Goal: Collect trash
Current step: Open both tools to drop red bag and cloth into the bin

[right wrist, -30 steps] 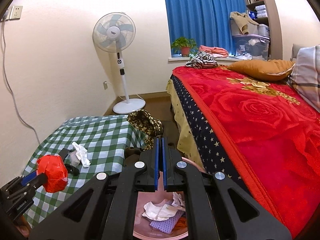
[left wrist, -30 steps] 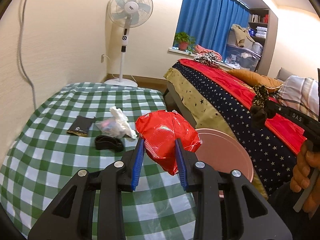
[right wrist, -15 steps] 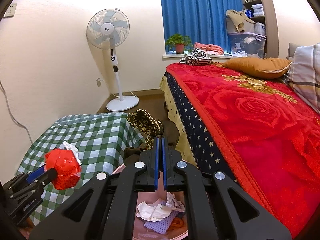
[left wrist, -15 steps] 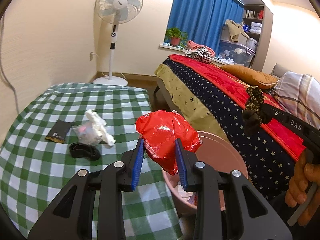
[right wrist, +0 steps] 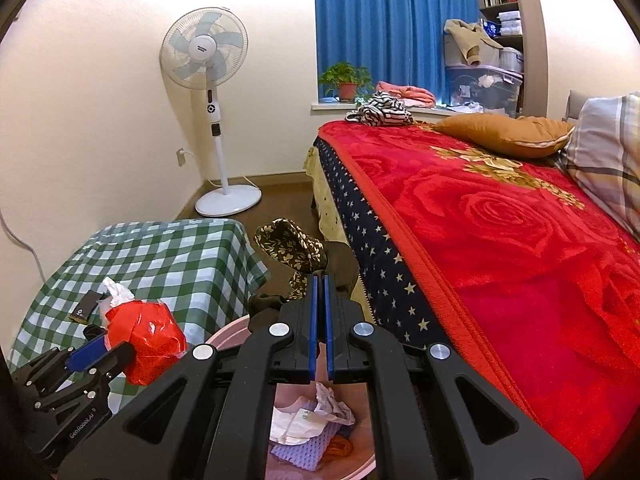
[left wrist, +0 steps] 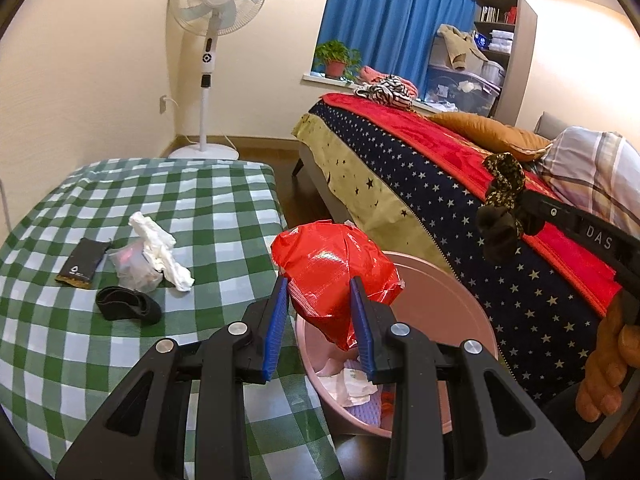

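My left gripper (left wrist: pixel 320 300) is shut on a crumpled red plastic bag (left wrist: pixel 334 268) and holds it above the near rim of a pink bin (left wrist: pixel 440 300). The bin holds paper scraps and a purple cloth (right wrist: pixel 298 444). My right gripper (right wrist: pixel 320 292) is shut on a dark floral cloth (right wrist: pixel 292 246) and hangs over the bin; it also shows in the left wrist view (left wrist: pixel 500 208). The red bag shows in the right wrist view (right wrist: pixel 146 338) too. On the green checked table (left wrist: pixel 192 200) lie a white tissue (left wrist: pixel 160 244), a clear wrapper (left wrist: pixel 132 266), a black packet (left wrist: pixel 82 262) and a black band (left wrist: pixel 128 300).
A bed with a red blanket (right wrist: pixel 500 232) and starred cover (left wrist: pixel 420 200) stands right of the bin. A standing fan (left wrist: pixel 208 40) is at the back wall. A potted plant (left wrist: pixel 336 58) sits on the windowsill by blue curtains.
My left gripper has carried the red bag from above the table to the right, over the bin's near rim. My right gripper has stayed shut on the cloth, moving slightly.
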{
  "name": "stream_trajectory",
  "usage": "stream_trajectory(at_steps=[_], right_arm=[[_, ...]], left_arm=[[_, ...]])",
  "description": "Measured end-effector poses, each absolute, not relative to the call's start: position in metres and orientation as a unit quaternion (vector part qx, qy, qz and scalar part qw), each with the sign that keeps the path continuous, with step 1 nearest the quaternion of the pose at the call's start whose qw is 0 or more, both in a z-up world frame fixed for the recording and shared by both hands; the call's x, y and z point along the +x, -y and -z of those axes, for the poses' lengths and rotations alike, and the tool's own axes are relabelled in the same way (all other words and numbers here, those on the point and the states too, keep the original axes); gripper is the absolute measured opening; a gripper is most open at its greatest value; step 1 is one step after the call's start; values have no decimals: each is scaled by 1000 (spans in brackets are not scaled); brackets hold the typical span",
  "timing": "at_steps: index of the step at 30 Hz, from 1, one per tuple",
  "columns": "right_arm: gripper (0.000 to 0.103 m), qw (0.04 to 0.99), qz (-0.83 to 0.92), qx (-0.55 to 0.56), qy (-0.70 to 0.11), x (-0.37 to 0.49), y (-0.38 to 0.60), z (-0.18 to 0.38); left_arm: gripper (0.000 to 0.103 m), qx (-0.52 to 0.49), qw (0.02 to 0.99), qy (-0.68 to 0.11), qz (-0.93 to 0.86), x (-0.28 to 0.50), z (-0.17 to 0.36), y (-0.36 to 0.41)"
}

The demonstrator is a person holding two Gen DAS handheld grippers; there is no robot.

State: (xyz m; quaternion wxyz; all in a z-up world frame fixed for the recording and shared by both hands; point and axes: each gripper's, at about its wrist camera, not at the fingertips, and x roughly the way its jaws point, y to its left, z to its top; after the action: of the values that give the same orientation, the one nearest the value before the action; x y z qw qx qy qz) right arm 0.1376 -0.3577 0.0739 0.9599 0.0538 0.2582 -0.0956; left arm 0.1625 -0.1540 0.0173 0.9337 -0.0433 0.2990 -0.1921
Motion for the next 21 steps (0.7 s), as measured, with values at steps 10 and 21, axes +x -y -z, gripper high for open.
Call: stream_trajectory(at_steps=[10, 21], right_arm=[[4, 958, 104, 62, -261, 141, 361, -72], [22, 954, 132, 73, -260, 140, 370, -72]], left_arm=[[31, -35, 928, -306, 209, 169, -12, 169], [34, -35, 916, -321, 237, 170, -11, 176]])
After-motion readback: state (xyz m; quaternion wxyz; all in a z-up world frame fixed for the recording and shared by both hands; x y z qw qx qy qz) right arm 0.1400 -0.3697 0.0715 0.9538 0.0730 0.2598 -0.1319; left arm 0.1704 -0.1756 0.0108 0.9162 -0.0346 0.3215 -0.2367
